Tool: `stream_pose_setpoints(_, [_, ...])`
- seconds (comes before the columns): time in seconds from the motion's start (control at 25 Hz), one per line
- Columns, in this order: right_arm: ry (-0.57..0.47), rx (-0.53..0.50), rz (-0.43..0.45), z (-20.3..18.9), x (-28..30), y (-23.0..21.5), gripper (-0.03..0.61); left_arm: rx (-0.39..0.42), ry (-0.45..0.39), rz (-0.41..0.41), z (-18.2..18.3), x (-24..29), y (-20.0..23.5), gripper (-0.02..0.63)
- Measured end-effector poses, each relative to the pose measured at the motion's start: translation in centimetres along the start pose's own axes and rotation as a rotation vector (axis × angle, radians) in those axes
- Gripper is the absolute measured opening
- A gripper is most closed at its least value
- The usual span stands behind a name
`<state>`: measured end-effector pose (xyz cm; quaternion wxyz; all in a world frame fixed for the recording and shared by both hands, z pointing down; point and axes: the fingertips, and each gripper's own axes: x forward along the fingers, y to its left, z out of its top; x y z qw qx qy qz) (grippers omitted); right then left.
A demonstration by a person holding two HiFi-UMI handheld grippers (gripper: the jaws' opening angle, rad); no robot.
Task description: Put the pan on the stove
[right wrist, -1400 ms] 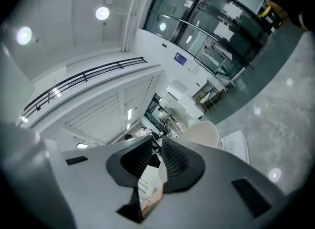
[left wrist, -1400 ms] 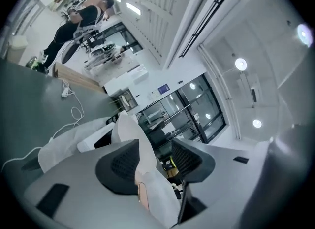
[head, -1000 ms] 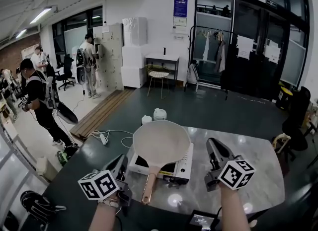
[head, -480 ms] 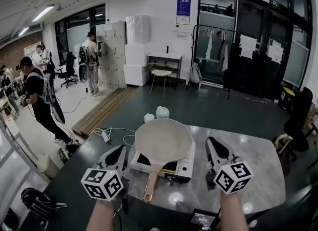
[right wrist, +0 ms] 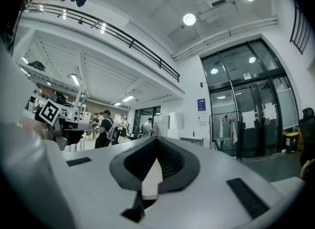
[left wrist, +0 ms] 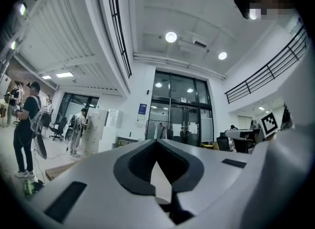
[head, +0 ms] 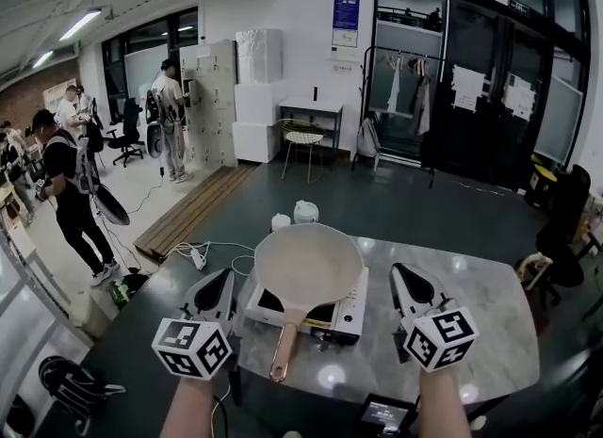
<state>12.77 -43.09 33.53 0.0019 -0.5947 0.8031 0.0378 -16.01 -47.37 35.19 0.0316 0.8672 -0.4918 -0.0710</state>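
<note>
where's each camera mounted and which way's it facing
Head view: person's head, facing down at round cream pan on silver stove; left gripper, right gripper, forearms show.
Left gripper view: on that gripper, tilted up at ceiling; shut jaws show.
Right gripper view: on that gripper, tilted up too; shut jaws show.
Shared: both gripper views catch the dark glass doors.

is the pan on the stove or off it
On. The pan rests flat atop the stove, its handle overhanging the stove's front edge.
</note>
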Motion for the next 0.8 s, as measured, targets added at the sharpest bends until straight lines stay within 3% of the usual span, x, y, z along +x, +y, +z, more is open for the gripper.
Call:
stream_pose_setpoints(0.56, [0.041,-0.003,0.002,-1.5,-0.5,1.3,0.025,-0.007,-0.003,-0.004,-0.2,-1.1,-0.5,0.011])
stream_pose_setpoints(0.8, [0.064,-0.052,0.021,-2.6,-0.4,2.8,0.025,-0.019,0.016,0.001,-0.8,-1.1,-0.2,0.011])
